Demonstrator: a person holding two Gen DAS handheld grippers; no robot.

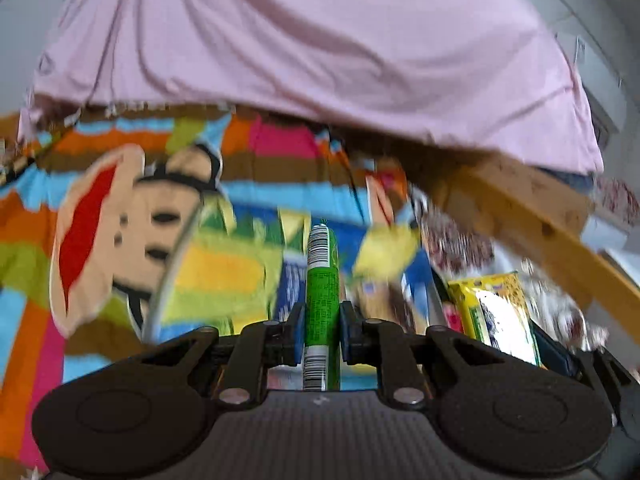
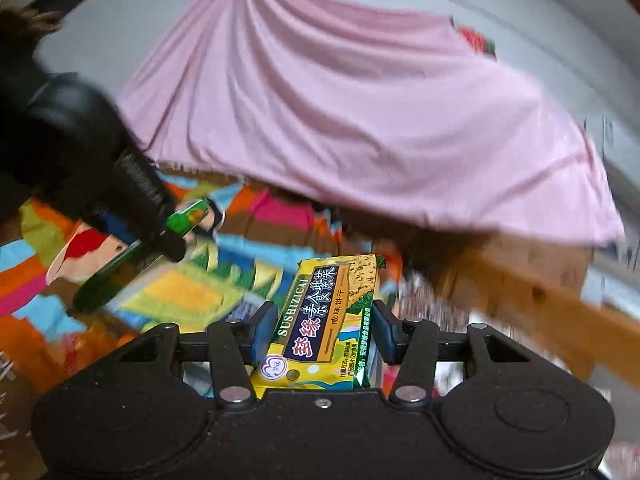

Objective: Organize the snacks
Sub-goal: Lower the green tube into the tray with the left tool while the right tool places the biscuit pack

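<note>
Green stick pack (image 1: 322, 280) barcode left view only; yellow cracker pack (image 2: 324, 320) lettering, seemingly, right

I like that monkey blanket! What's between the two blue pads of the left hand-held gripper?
A thin green snack stick, pinched edge-on between the pads of the left hand-held gripper. The left wrist view shows it.

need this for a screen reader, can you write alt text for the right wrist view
The right claw grips a yellow cracker packet printed SUSHIZICAI. At left, the left claw holds a slim green snack packet above a colourful cartoon-print cloth. A pink sheet drapes across the blurred background.
</note>
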